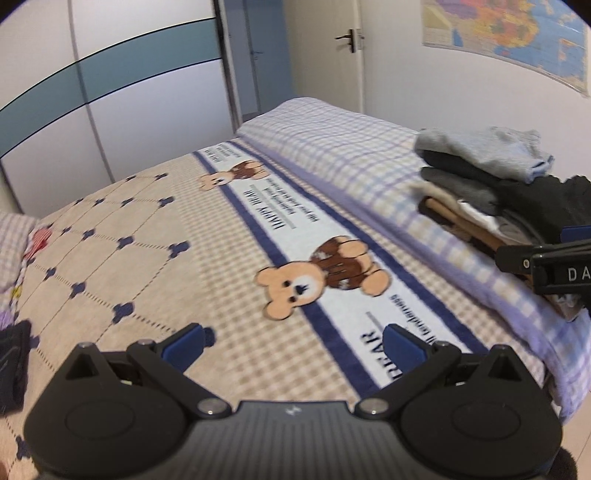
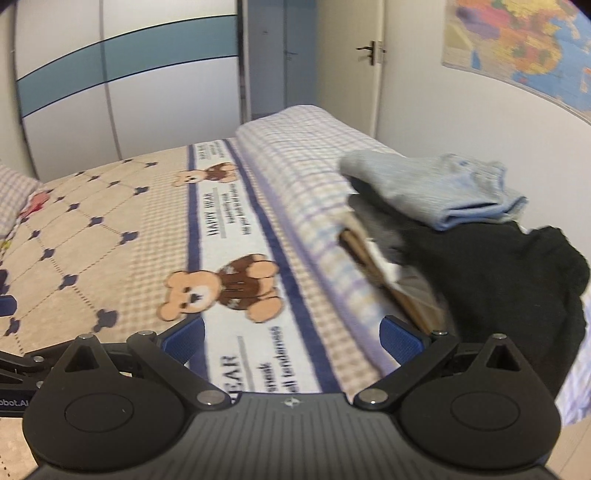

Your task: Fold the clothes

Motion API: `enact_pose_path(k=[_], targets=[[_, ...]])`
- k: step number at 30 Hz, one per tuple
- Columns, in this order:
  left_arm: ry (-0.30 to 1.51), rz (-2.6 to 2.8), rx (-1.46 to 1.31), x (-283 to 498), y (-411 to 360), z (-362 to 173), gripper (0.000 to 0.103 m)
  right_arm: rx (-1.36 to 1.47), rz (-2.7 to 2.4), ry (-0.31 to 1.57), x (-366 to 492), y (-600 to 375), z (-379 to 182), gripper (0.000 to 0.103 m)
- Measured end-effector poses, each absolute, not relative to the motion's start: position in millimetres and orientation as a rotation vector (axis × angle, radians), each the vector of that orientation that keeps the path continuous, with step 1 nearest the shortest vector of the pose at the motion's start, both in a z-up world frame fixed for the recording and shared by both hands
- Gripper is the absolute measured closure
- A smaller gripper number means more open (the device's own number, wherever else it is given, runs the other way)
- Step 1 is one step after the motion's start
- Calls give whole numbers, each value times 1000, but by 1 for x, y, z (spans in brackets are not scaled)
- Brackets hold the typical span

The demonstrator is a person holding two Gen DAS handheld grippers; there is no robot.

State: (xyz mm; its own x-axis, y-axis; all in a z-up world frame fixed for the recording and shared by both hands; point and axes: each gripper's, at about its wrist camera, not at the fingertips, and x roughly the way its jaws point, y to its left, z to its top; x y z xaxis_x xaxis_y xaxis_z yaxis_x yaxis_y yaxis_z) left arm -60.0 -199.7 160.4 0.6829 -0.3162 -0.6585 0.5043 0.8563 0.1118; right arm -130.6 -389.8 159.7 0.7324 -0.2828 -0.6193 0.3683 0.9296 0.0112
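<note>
Hovering with jaws apart and empty: right gripper [image 2: 291,338] sits just short of the clothes pile [image 2: 461,251]; left gripper [image 1: 293,341] is also spread, over the bear blanket [image 1: 155,258]. The pile rests on a folded checked quilt [image 2: 306,166]. Risk: grabbing the black garment [image 2: 517,280] drags the grey one [image 2: 436,192] off and topples the pile.

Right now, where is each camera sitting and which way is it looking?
Left wrist view: sits on the left gripper, jaws open, low over the bear blanket, looking along the bed toward the wardrobe; the right gripper pokes in at the right edge.
Right wrist view: sits on the right gripper, jaws open, facing the same way but nearer the pile of clothes; part of the left gripper shows at the left edge.
Both share: the blanket, the checked quilt, the pile, the door and the wall map.
</note>
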Motion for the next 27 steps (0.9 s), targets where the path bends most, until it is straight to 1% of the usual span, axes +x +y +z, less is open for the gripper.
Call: enact_pose_path(k=[19,27], targets=[[744,-255,172,-38,-84,121,0,60,-204,660,-89,-278,140,0],[754,-176,132,-29,-47,107,0,1,-201,631,-80,-239,138,0]])
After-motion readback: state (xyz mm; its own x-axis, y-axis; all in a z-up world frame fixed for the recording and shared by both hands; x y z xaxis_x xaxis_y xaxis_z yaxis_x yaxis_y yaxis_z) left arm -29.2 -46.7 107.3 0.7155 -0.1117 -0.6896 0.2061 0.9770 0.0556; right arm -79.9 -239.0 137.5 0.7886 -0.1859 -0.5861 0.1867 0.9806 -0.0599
